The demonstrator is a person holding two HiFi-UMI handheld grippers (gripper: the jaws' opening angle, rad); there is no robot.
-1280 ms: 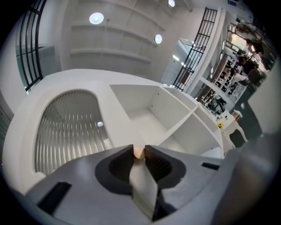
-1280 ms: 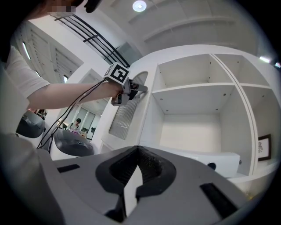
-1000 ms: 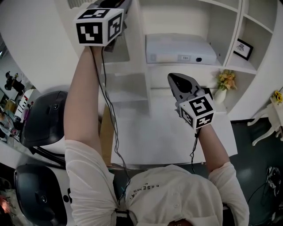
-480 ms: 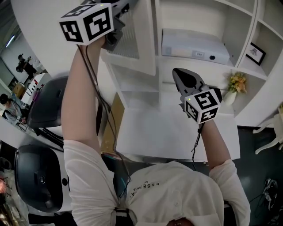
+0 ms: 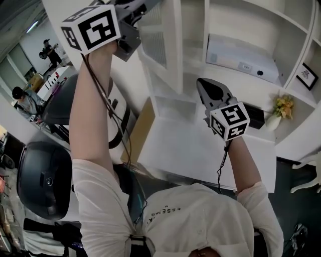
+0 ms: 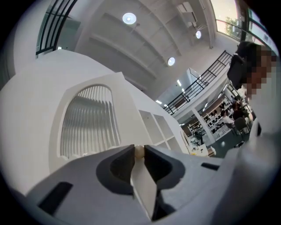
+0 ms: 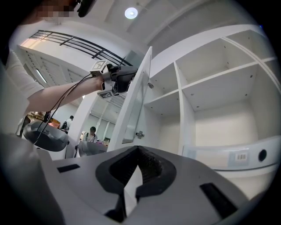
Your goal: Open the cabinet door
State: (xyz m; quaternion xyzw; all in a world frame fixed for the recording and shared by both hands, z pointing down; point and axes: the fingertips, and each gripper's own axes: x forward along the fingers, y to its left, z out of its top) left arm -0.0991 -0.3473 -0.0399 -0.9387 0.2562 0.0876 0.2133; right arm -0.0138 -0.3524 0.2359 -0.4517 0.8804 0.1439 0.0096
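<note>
The white cabinet door (image 5: 163,40) with a ribbed arched pane stands swung out from the shelf unit. My left gripper (image 5: 143,7), high at the top, grips the door's free edge. In the left gripper view its jaws (image 6: 138,152) are closing on the small cream knob (image 6: 138,150), and the pads press on it. The door face (image 6: 90,118) fills that view. My right gripper (image 5: 199,83) hovers over the table in front of the open compartment, shut and empty. The right gripper view shows its jaws (image 7: 139,150) closed, the door (image 7: 136,96) edge-on, and my left gripper (image 7: 125,77) on it.
A white box-shaped device (image 5: 241,57) lies on the shelf behind the door. A flower vase (image 5: 281,108) and a framed picture (image 5: 306,75) stand at the right. The white table (image 5: 200,150) lies below; black chairs (image 5: 42,175) crowd the left, with people further off.
The door has swung further open toward the left, with my left gripper moving along on its knob. The right gripper stays in front of the shelves, shifted only slightly.
</note>
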